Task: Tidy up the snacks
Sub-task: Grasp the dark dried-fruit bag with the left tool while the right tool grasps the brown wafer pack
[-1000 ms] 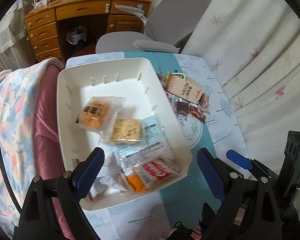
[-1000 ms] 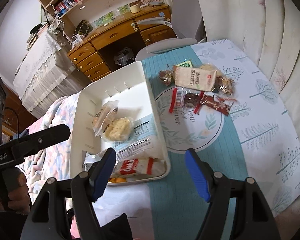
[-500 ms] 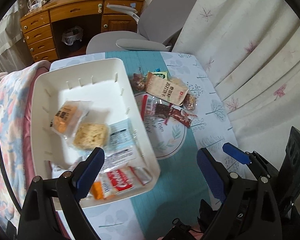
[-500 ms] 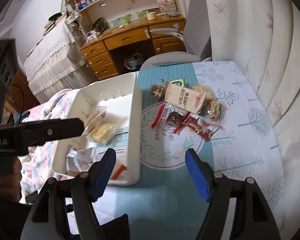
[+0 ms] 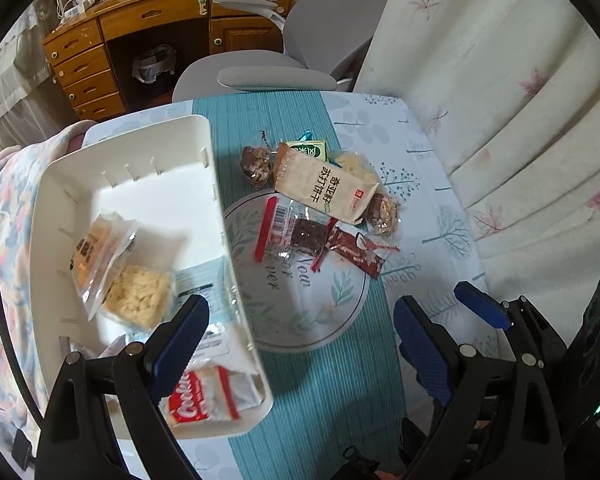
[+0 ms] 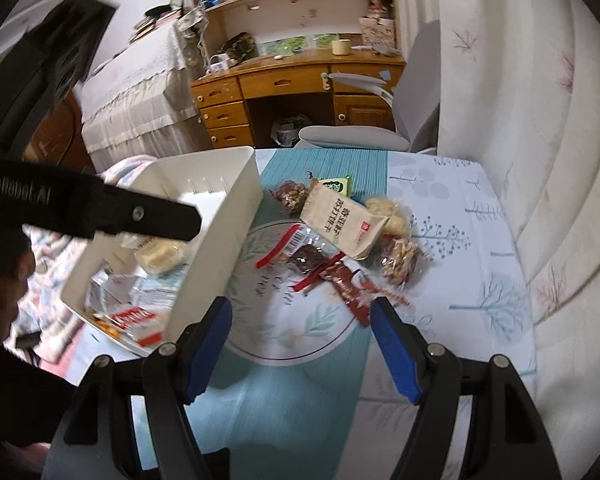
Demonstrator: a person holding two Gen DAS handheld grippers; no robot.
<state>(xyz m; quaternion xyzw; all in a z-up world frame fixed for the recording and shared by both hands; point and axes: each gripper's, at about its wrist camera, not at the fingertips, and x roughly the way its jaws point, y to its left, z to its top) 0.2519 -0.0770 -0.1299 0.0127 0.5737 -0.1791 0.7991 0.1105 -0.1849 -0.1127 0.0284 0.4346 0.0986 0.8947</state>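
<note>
A white bin [image 5: 216,216] [image 6: 236,216] stands at the table's left edge and holds several wrapped snacks, among them a red-and-white pack [image 5: 204,404] and a pale cracker pack [image 5: 138,298]. A heap of loose snacks lies on the table right of it: a beige biscuit pack [image 5: 324,186] [image 6: 342,220], a clear pack with a brown bar [image 5: 296,234] and a dark red stick pack [image 5: 356,254] [image 6: 352,292]. My left gripper [image 5: 300,344] is open and empty above the bin's near right corner. My right gripper [image 6: 302,340] is open and empty, just short of the heap.
A teal runner [image 5: 328,392] with a round leaf print covers the table. White curtains [image 5: 500,100] hang close on the right. A grey office chair [image 5: 268,72] and a wooden desk [image 5: 160,12] stand behind the table. A flowered blanket [image 5: 4,240] lies to the left.
Both grippers have moved right and forward, from over the bin towards the heap of loose snacks. Both stay open and empty.
</note>
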